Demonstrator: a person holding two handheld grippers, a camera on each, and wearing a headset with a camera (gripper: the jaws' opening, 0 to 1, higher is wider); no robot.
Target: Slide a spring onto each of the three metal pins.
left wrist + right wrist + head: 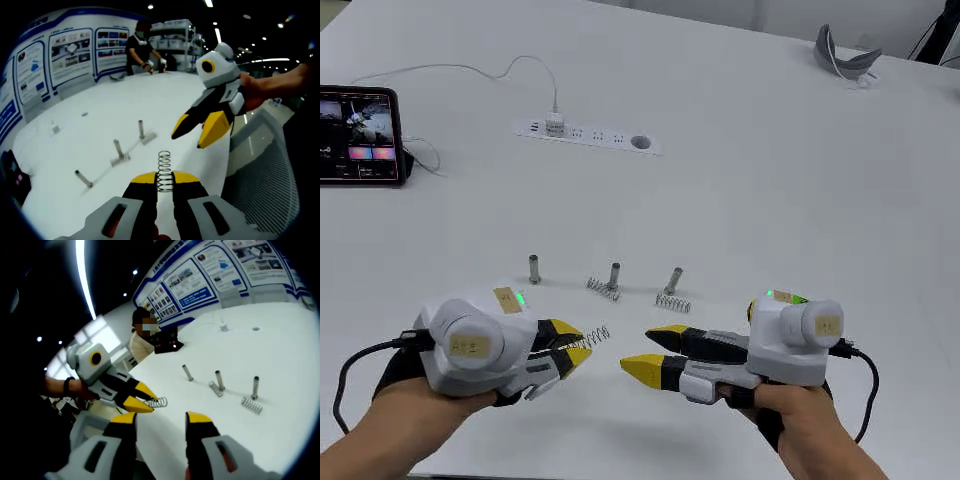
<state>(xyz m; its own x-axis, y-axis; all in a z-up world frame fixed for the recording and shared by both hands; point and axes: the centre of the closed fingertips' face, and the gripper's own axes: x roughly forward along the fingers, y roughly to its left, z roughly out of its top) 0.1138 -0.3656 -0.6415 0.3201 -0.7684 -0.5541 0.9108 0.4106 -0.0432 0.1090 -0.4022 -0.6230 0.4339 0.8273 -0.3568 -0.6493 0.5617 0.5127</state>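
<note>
Three short metal pins stand upright on the white table: the left pin (534,268), the middle pin (614,274) and the right pin (673,280). A spring (603,289) lies at the foot of the middle pin, another spring (672,302) at the foot of the right pin. My left gripper (576,346) is shut on a third spring (593,337), which sticks out past its yellow tips (164,171). My right gripper (646,355) stands open, facing the left one, with nothing between its fingers (160,422).
A white power strip (588,136) lies mid-table at the back, with a cable leading away. A tablet (358,135) stands at the far left. A grey headset (842,55) rests at the back right. A person stands beyond the table in both gripper views.
</note>
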